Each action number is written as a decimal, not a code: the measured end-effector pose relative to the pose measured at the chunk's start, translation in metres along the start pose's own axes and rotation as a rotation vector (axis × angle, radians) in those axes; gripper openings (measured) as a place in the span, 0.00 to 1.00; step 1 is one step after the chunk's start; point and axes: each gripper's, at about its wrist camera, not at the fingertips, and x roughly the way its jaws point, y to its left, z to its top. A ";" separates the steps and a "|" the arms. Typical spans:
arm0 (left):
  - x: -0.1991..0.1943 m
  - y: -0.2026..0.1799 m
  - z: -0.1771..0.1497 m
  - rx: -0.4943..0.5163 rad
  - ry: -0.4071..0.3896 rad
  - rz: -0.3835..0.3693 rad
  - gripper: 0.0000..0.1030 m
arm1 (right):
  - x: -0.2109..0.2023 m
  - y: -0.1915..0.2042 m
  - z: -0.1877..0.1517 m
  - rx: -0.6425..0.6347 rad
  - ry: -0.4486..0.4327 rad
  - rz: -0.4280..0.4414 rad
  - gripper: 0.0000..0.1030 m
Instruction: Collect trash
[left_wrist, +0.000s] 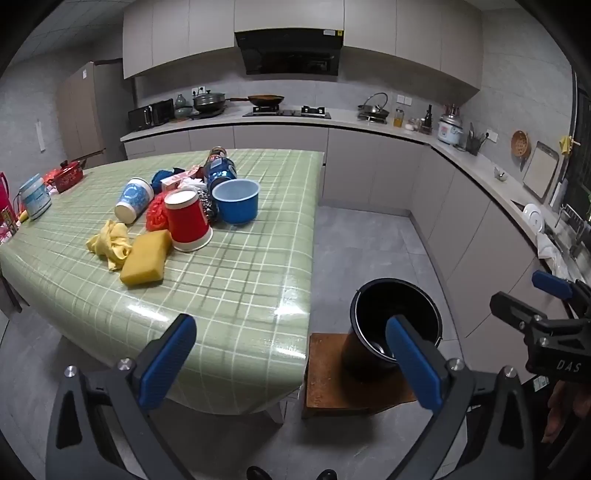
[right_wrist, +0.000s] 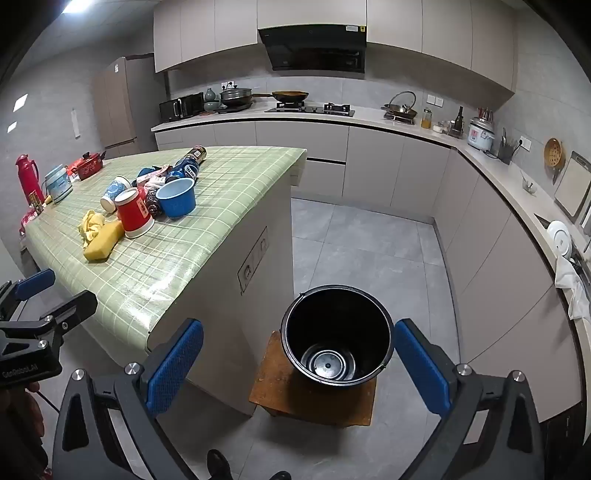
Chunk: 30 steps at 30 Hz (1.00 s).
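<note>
Several cups (left_wrist: 188, 219), sponge (left_wrist: 146, 263) heaped; black bucket (right_wrist: 337, 334) empty.

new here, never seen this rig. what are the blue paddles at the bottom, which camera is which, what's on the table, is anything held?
No robot: a person carries two handheld grippers, each with a fisheye camera looking along its blue fingers.

The left gripper faces the green checked table; the right gripper looks down into an empty black bucket standing on a wooden stool.

The table's trash pile includes a red paper cup, blue bowl, yellow sponge and yellow cloth.

Both grippers are open, holding nothing.
</note>
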 end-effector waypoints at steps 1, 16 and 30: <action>0.000 0.000 0.000 0.003 -0.003 -0.001 1.00 | -0.001 0.000 0.000 -0.003 -0.012 -0.004 1.00; -0.002 0.004 0.002 -0.003 -0.007 0.002 1.00 | -0.004 0.000 0.003 -0.004 -0.009 -0.006 1.00; -0.005 0.000 0.005 -0.002 -0.011 0.001 1.00 | -0.004 0.002 0.004 -0.004 -0.012 -0.008 1.00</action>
